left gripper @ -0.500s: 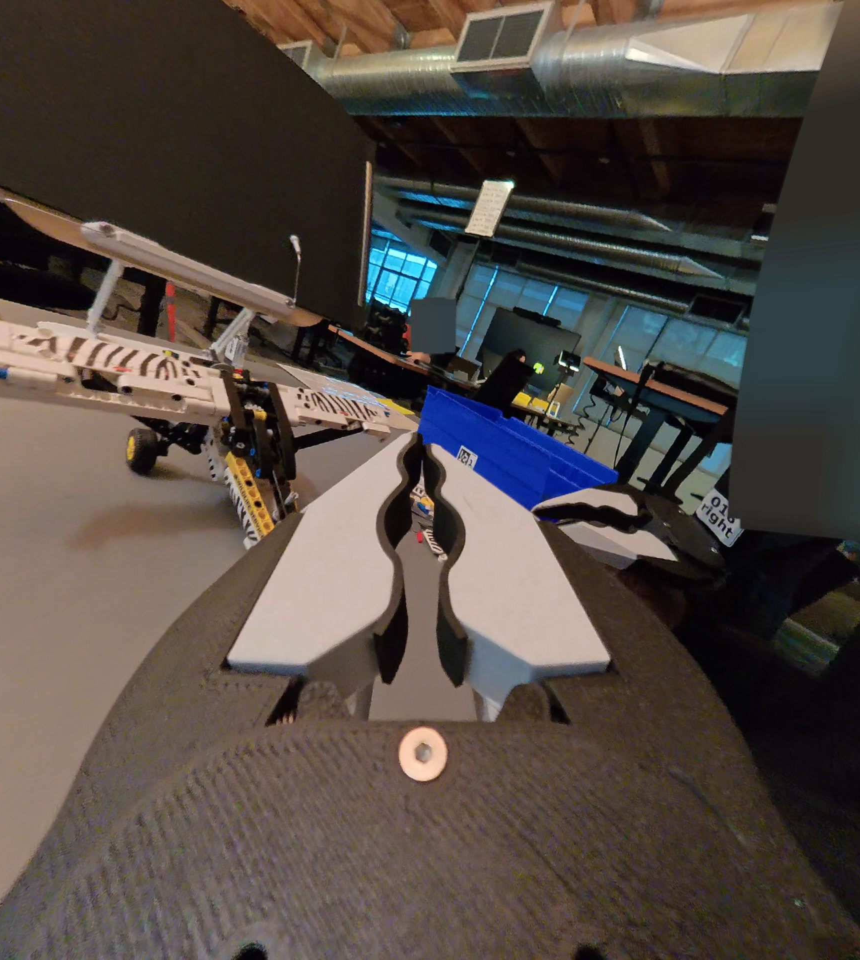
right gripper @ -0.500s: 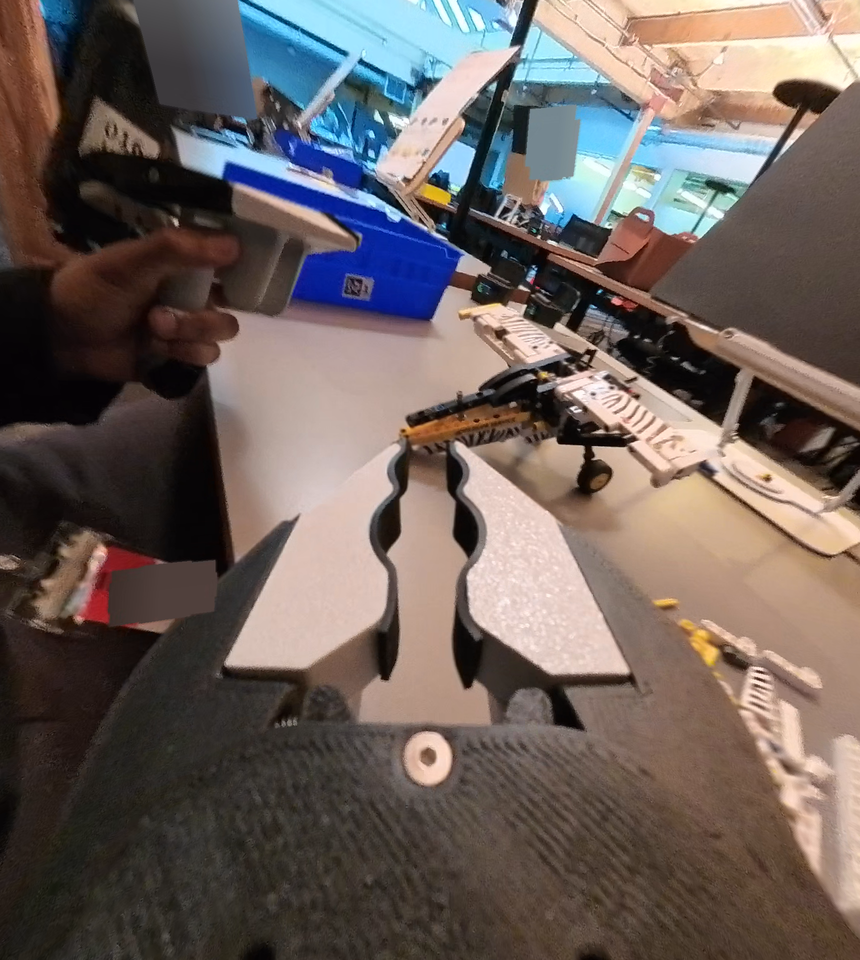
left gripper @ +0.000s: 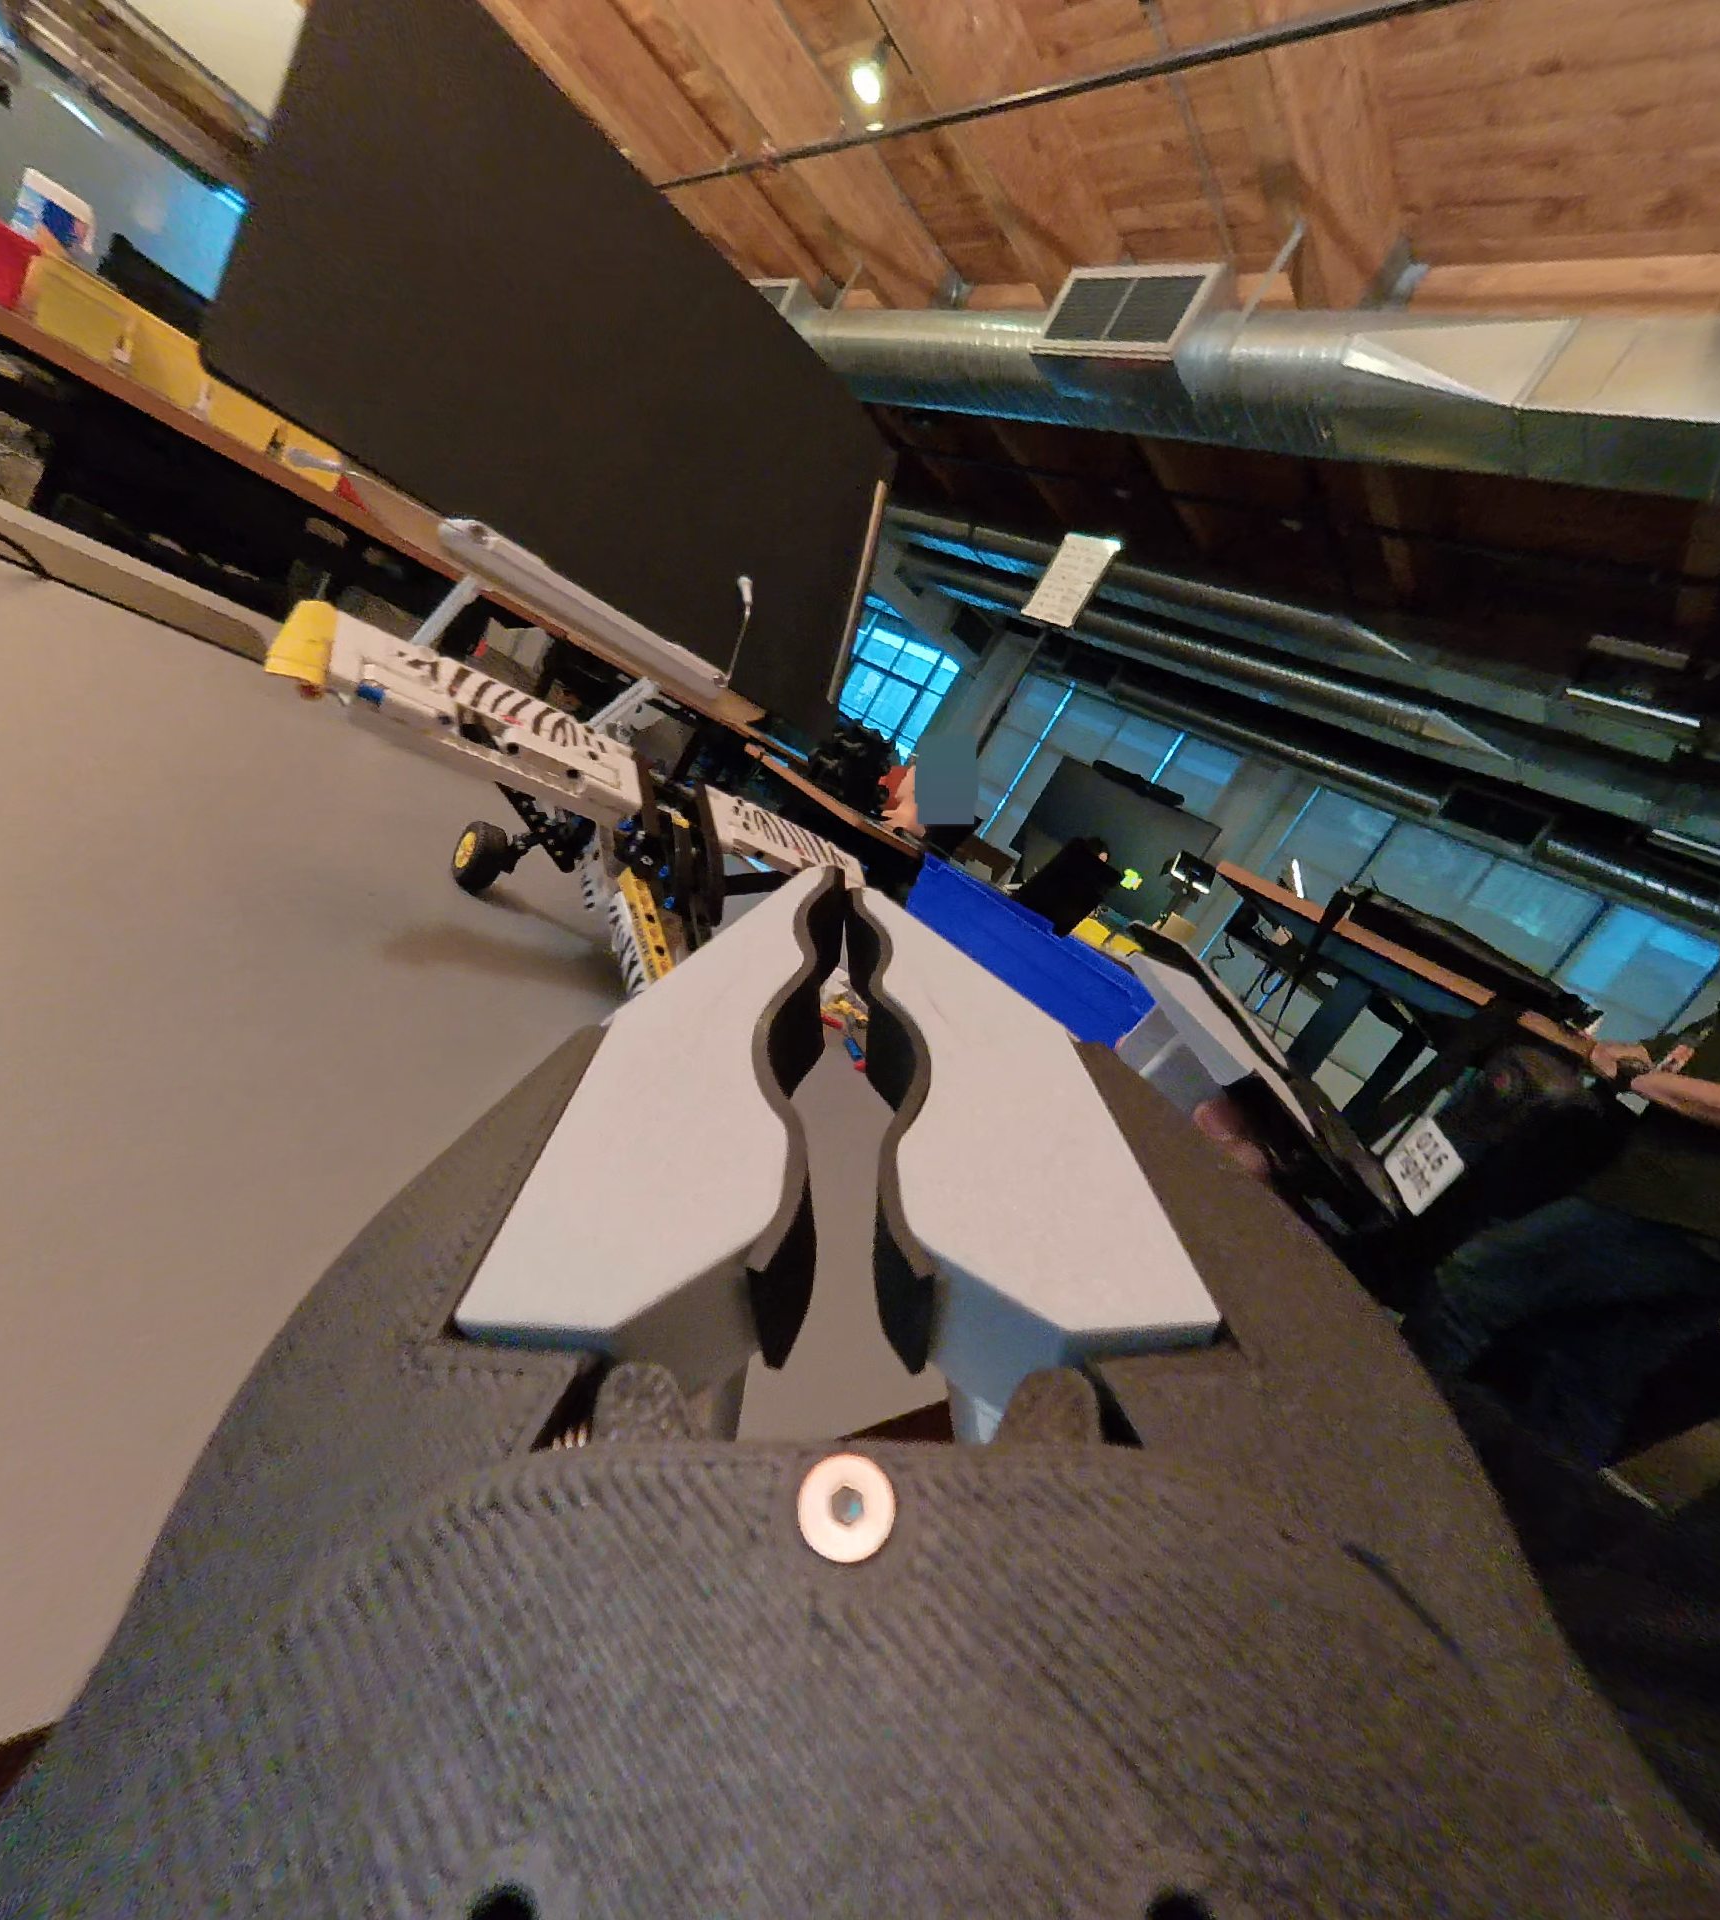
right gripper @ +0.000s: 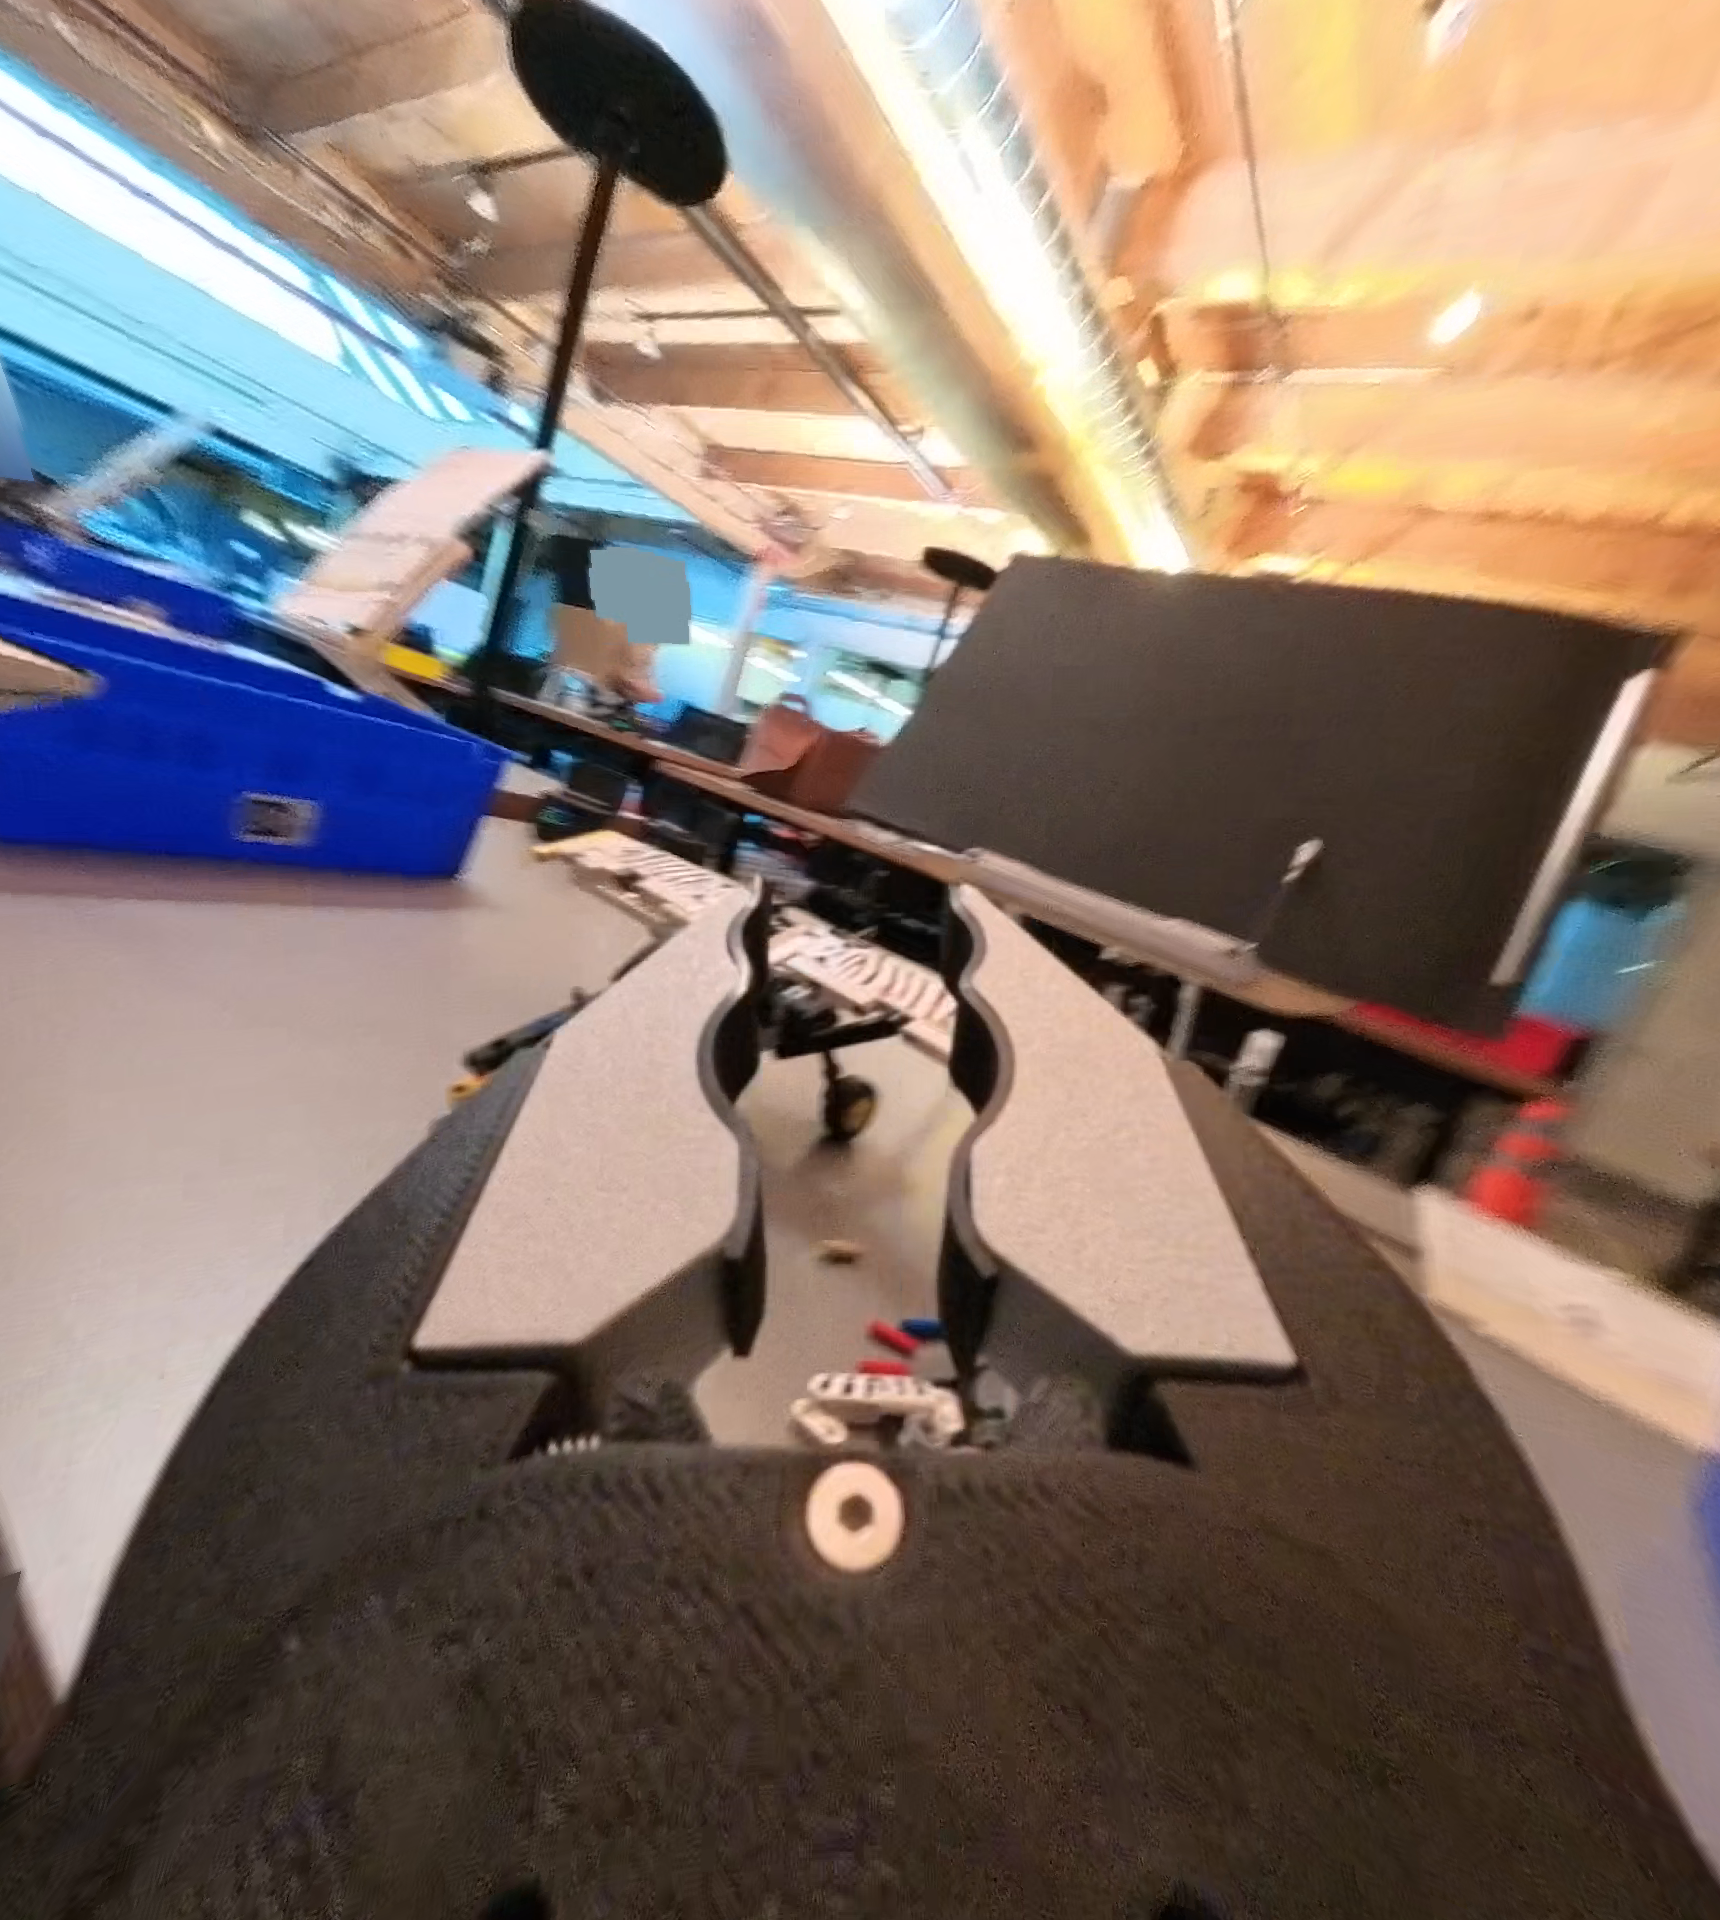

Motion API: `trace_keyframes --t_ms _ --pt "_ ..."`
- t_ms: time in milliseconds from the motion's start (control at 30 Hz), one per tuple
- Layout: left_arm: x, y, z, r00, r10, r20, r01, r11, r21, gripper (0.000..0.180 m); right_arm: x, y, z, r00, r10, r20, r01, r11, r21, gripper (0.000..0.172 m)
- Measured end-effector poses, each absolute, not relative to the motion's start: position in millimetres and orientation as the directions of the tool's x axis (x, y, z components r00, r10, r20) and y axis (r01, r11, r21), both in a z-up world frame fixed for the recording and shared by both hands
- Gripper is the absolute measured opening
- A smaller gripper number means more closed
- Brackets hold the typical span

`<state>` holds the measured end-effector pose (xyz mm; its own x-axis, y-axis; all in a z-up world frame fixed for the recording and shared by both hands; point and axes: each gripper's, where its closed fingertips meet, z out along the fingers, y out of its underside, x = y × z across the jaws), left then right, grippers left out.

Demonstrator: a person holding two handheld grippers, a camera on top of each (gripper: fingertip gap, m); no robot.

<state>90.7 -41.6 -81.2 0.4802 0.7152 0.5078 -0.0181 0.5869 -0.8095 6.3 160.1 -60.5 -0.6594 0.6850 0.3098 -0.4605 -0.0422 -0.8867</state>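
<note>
Left wrist view: the left tool (left gripper: 843, 914) is closed on nothing, now raised toward the striped brick plane (left gripper: 523, 738) on the worktop (left gripper: 108, 1039). Right wrist view: the right tool (right gripper: 851, 920) has widened, empty, framing the plane.

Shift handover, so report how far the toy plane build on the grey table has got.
Built: the zebra-striped brick plane stands on its wheels on the grey table. In hand: nothing. The left gripper is shut with nothing between its fingertips; the right gripper is open, aimed at the plane. Left: loose pieces lie unattached on the table; the blue bin stands behind.
</note>
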Motion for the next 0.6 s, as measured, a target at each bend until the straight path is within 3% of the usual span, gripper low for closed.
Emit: trace_keyframes --t_ms 233,400,533,600 --pt "91 -53 -92 0.467 0.703 0.536 -0.008 0.61 -0.793 0.0 15 133 -79 -0.356 0.66 0.661 -0.675 0.307 -0.671 0.024" --pt "104 -55 -93 0.467 0.695 0.547 0.006 0.616 -0.788 0.0 1 131 -86 -0.381 0.663 0.644 -0.609 0.345 -0.715 0.033" --pt "140 -44 -96 0.468 0.606 0.644 0.0 0.728 -0.685 0.0 11 107 -106 -0.327 0.525 0.786 -0.666 0.462 -0.586 0.034" --pt "161 -33 -100 0.467 0.556 0.688 0.025 0.769 -0.639 0.0 12 101 -113 -0.359 0.488 0.796 -0.665 0.465 -0.585 0.037"
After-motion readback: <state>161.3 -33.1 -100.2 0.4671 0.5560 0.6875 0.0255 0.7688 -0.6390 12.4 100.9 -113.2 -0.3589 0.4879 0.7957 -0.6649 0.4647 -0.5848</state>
